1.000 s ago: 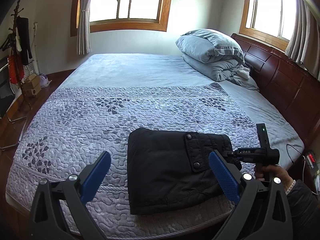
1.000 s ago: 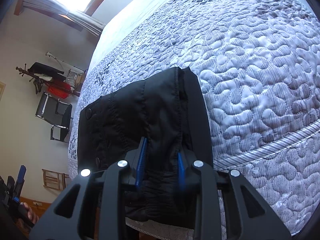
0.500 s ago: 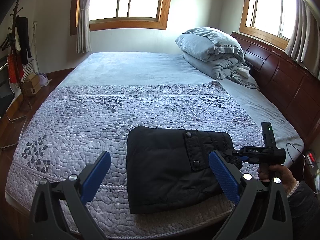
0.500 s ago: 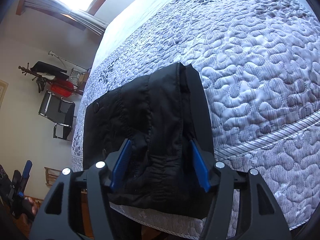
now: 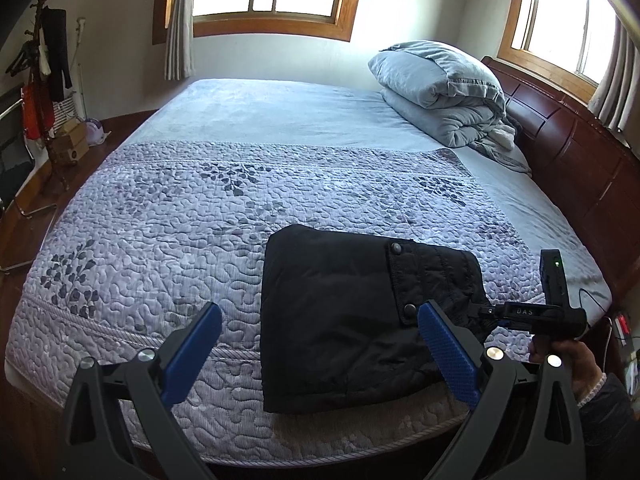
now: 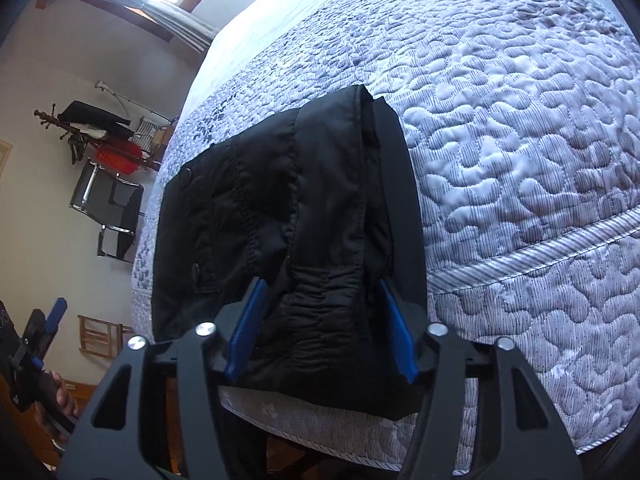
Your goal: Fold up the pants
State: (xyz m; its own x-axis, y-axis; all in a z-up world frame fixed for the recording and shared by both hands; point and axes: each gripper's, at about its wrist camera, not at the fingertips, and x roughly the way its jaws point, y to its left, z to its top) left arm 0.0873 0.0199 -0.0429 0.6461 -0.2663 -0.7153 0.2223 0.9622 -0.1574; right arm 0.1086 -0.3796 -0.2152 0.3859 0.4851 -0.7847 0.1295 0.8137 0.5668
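The black padded pants [image 5: 352,320] lie folded into a compact rectangle near the front edge of the bed, snap buttons on top. They also fill the middle of the right wrist view [image 6: 288,232]. My left gripper [image 5: 320,352] is open and empty, held above the bed's front edge, in front of the pants. My right gripper [image 6: 320,332] is open, its blue pads [image 6: 248,328] on either side of the elastic waistband end without pinching it. The right gripper also shows in the left wrist view [image 5: 532,312], at the pants' right end.
The bed carries a quilted grey-purple cover [image 5: 168,240] and a folded blue duvet [image 5: 440,88] by the wooden headboard [image 5: 580,152]. A coat rack [image 5: 40,60] and a chair [image 6: 108,208] stand on the floor to the left.
My right gripper has opened and let go of the pants' waistband end, backing off slightly. My left gripper has stayed open and drifted back a little.
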